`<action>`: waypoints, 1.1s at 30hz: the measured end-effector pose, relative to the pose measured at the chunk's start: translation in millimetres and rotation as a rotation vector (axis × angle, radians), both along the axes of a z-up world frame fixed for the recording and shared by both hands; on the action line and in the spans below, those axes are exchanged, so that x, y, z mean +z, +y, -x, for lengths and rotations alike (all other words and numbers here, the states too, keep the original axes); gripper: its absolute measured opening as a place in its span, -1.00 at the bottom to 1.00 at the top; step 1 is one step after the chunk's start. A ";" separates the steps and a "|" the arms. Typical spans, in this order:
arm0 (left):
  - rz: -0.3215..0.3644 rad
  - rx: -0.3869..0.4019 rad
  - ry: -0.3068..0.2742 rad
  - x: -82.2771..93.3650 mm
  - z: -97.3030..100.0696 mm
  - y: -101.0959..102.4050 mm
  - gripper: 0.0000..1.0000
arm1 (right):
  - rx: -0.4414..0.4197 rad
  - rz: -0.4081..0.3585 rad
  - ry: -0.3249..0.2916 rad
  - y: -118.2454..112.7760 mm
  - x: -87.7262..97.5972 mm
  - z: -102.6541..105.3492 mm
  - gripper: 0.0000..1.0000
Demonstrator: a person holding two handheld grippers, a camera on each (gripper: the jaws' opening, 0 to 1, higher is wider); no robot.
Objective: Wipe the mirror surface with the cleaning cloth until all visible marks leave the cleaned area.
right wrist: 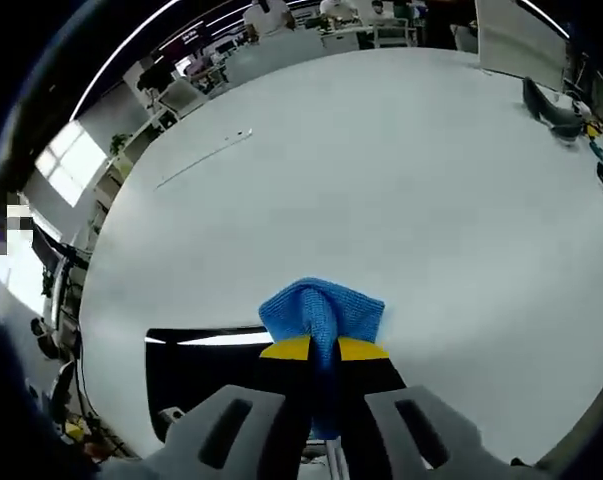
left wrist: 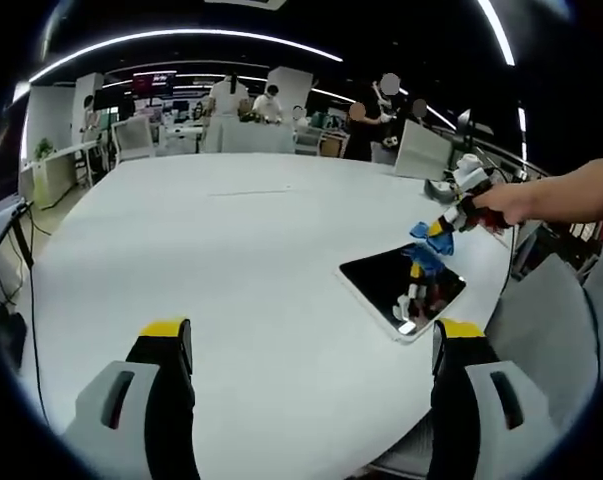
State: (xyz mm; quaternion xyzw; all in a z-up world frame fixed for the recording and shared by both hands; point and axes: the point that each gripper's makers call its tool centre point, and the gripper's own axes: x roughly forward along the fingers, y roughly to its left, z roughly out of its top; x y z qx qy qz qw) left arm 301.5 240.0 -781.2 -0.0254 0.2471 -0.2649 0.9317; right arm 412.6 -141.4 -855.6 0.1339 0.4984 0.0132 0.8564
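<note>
Right gripper view: mirror [right wrist: 206, 385] near end hidden behind jaws and cloth [right wrist: 323, 312]; cloth's lower part pinched out of sight. Left gripper view: small grey obj [left wrist: 438, 187] at table's far right edge, prob. too blurry to ID.

The cloth [right wrist: 323, 312] is blue with a nubby, towel-like weave. The mirror [left wrist: 403, 286] is dark, glossy glass in a pale smooth frame. The desk [left wrist: 231, 260] is white, smooth and matt. The right gripper [right wrist: 324, 350] looks like grey and yellow plastic.
</note>
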 end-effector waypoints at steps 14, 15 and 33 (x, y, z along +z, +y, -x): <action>-0.071 -0.028 -0.009 -2.7 1.7 12.5 0.96 | 0.018 0.023 0.057 21.0 -14.5 2.5 -0.97; -0.073 -0.032 -0.007 -3.4 2.6 11.9 0.96 | 0.019 0.019 0.063 20.7 -14.4 2.2 -0.97; -0.081 -0.078 0.006 -8.2 0.8 2.4 0.96 | 0.061 0.005 0.045 60.0 -12.4 3.7 -0.95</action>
